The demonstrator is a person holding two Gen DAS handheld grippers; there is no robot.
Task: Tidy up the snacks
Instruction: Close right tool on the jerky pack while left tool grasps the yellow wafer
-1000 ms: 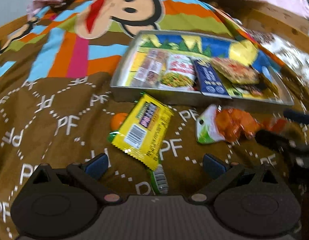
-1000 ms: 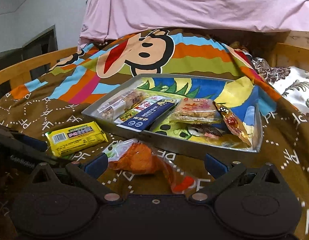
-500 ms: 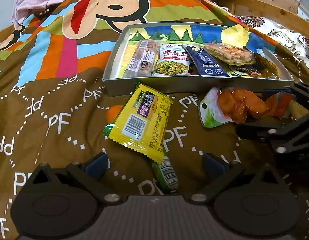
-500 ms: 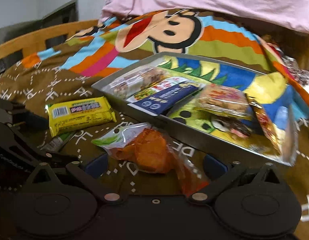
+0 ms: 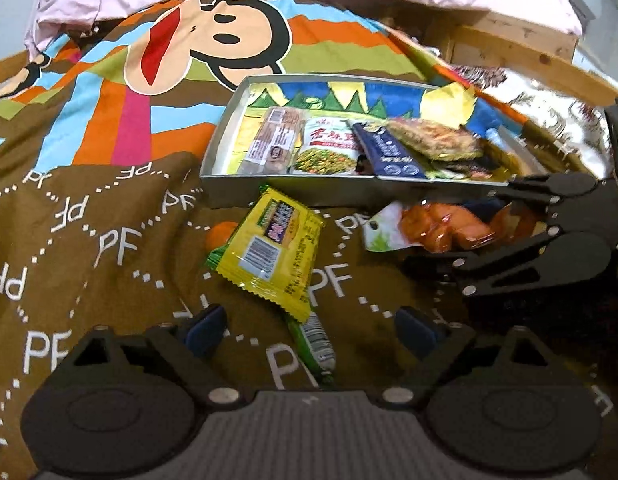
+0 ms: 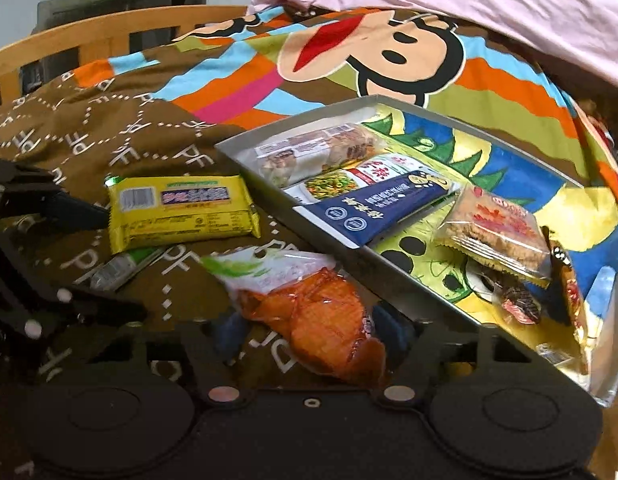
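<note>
Since a second ago the right gripper (image 6: pixel 309 330) has slid in around the orange snack bag (image 6: pixel 321 320); its jaws are closing, pads not visibly pressing. That clear, crinkled bag lies just before the tray (image 6: pixel 349 250), whose near wall stands between. Beside the bag, the left gripper (image 5: pixel 311 330) narrows around a yellow wafer pack (image 5: pixel 275 254).
</note>
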